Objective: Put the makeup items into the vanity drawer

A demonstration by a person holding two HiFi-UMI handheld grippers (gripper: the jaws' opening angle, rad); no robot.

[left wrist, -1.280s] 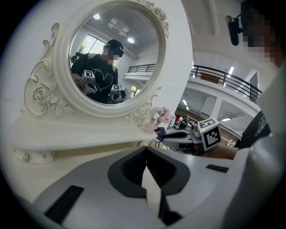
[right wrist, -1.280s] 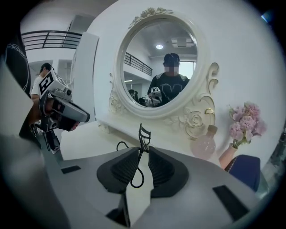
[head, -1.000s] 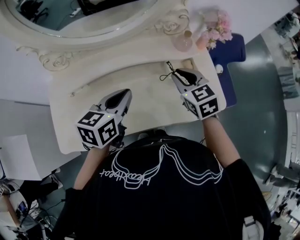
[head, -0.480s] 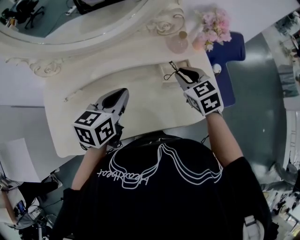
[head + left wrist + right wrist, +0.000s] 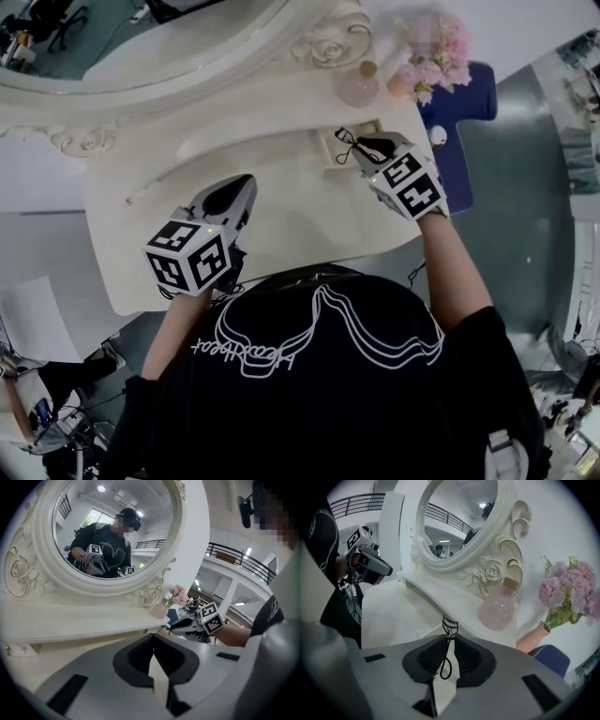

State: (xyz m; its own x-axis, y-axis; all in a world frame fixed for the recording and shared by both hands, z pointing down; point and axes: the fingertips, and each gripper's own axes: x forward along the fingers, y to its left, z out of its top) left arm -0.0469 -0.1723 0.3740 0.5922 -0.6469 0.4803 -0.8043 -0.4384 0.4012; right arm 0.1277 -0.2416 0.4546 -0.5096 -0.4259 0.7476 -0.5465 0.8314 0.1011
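Note:
A black wire eyelash curler (image 5: 449,629) sticks out forward between the pads of my right gripper (image 5: 448,645), which is shut on it; its jaws have just closed a little tighter. In the head view the right gripper (image 5: 361,146) points down with the eyelash curler (image 5: 344,139) over a small open drawer (image 5: 328,156) at the right of the cream vanity top (image 5: 281,211). My left gripper (image 5: 247,182) hovers over the middle of the top. Its jaws (image 5: 153,646) meet with nothing between them.
A pink round perfume bottle (image 5: 361,86) and a vase of pink flowers (image 5: 428,64) stand at the back right, just beyond the drawer. The ornate oval mirror (image 5: 141,37) rises behind the top. A blue stool (image 5: 461,122) sits to the right of the vanity.
My right gripper has sunk and tipped further down toward the drawer, still gripping the eyelash curler. My left gripper has drifted slightly over the vanity top.

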